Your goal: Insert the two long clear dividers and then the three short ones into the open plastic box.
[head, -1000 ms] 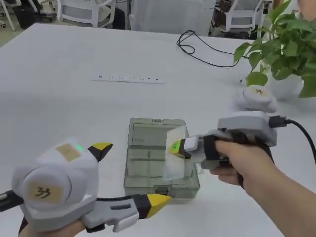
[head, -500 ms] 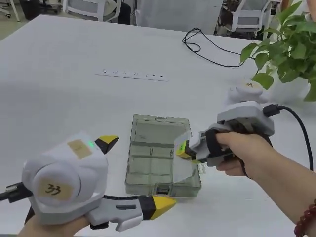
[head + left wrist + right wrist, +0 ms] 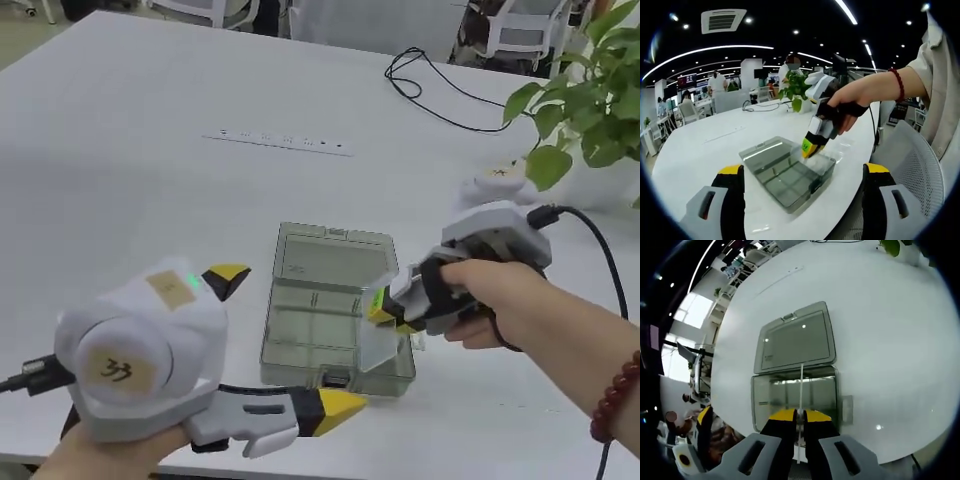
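Right claw [image 3: 383, 308] pinched clear divider [image 3: 378, 345] over open box [image 3: 300, 265] on desk [image 3: 150, 180]; left claw [image 3: 287, 342] spread nearby.

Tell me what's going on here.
A person works two handheld grippers at a white table. The right gripper is shut on a clear divider, holding it over the right side of the open plastic box. The left gripper hovers open at the box's near edge, holding nothing.
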Available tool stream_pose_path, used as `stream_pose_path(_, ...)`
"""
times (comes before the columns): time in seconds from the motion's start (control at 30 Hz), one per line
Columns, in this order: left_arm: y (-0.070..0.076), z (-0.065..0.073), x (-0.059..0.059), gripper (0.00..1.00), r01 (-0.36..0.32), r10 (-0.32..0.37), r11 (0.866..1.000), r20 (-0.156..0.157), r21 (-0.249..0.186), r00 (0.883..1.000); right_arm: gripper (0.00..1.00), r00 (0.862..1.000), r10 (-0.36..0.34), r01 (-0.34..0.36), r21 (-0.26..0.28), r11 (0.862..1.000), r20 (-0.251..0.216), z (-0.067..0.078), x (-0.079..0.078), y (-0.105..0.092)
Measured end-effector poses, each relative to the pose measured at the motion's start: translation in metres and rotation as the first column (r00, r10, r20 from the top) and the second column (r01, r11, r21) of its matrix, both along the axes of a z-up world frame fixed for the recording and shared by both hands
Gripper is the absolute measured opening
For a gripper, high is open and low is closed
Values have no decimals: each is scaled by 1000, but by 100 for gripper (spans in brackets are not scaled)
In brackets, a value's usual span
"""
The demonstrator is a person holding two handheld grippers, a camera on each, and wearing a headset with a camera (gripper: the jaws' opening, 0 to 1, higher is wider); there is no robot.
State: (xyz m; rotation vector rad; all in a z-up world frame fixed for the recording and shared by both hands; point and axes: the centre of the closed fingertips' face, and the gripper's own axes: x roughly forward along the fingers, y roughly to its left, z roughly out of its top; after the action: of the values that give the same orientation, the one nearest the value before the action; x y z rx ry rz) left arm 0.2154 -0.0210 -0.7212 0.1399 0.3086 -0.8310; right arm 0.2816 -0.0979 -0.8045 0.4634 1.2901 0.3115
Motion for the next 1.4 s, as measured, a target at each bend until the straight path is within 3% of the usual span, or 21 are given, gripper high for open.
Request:
stream_pose_path(0.27,4,-1,1,100,-6,6,1000,-6,6,1000,6,999,-8,8,19,1000,-31,-6,1,5)
stream_pose_path(0.43,4,-2,1,98,-7,7,1000,-13,10,1000,6,999,-9,9,2,1000,-42,-10,0,6)
stream_pose_path(0.73,5,-2,3,98,-7,7,1000,-13,9,1000,6,999,-3,3,-1,1000,-34,-9,4,3)
stream_pose_path(0.83,5,-1,4,97,-7,7,1000,-17,0,1000,6,999,1,-1,6,1000,-35,-7,-2,6)
stream_pose_path(1.4,6,-1,6,97,-11,12,1000,-16,3,1000,6,999,35,-36,-40,999,-38,-10,-2,6)
